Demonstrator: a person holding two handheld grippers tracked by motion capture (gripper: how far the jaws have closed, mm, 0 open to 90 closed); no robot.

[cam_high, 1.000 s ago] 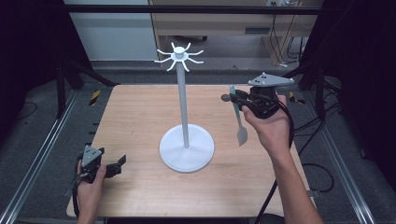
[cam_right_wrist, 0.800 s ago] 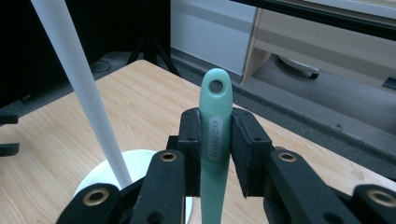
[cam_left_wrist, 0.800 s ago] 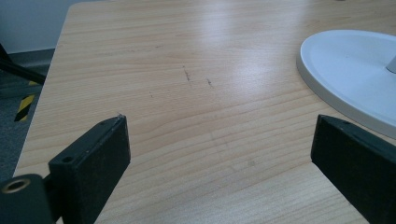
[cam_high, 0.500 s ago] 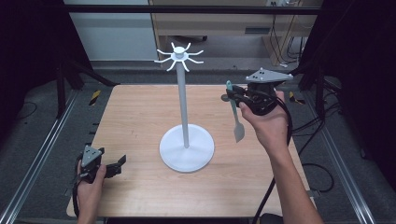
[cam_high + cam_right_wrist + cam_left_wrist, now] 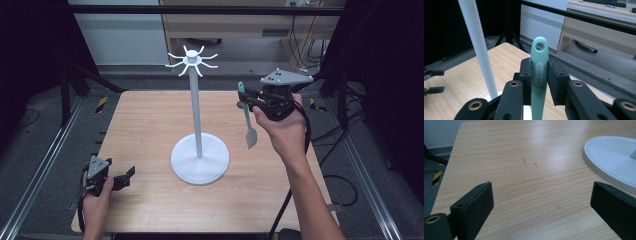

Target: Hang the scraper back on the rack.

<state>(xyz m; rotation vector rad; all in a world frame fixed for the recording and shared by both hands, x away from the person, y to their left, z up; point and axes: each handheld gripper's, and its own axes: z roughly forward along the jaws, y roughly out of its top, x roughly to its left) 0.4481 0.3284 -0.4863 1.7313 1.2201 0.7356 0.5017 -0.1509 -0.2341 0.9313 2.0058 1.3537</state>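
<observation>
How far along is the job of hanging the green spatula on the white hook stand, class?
Done: the right claw is shut on the spatula, lifted off the table, hole end up. In hand: it hangs beside the stand, below the hooks. Left: raise it and slip the hole over a hook, then let go. The left claw rests open near the table's front edge.

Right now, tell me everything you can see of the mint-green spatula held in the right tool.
The mint-green spatula looks like smooth silicone or plastic. Its handle is slim and rounded, with a round hanging hole at the top end and an embossed oval label below it. It hangs about upright, hole end up, its flat greyish blade pointing down above the light wooden table, clear of it. The right tool clamps the handle between its black pads. It stands to the right of the white stand's pole, apart from it.
</observation>
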